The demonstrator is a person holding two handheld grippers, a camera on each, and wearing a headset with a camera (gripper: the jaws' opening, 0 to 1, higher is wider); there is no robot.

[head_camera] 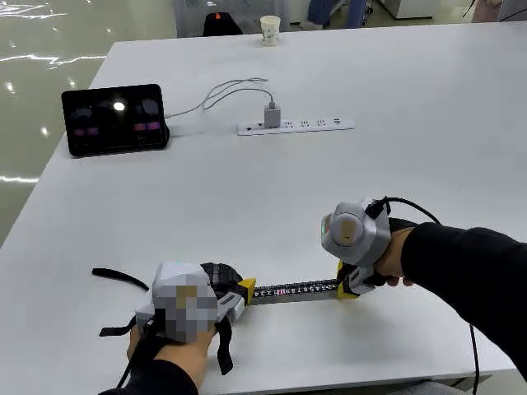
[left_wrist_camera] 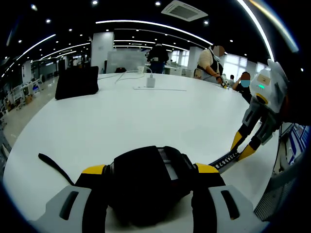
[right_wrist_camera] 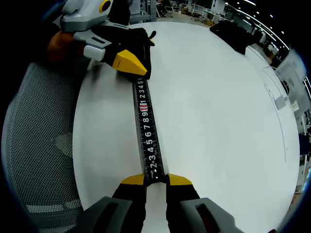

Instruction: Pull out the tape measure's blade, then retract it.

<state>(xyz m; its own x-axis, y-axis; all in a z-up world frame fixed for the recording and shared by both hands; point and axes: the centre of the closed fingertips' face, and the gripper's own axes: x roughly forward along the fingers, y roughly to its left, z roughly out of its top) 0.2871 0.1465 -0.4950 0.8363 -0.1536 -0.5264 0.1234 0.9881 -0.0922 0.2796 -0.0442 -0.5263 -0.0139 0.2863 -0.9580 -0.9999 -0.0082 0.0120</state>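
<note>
Left gripper (head_camera: 239, 295) clamped on tape measure case (head_camera: 219, 276); right gripper (right_wrist_camera: 155, 180) pinched blade (right_wrist_camera: 144, 126) tip. Blade was partly out over table (head_camera: 329, 181); retraction remained undone.

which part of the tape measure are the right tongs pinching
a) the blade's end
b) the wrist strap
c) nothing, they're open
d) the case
A: in the right gripper view the right tongs close on the end of the blade by its lowest numbers, while the left tongs hold the case.
</note>
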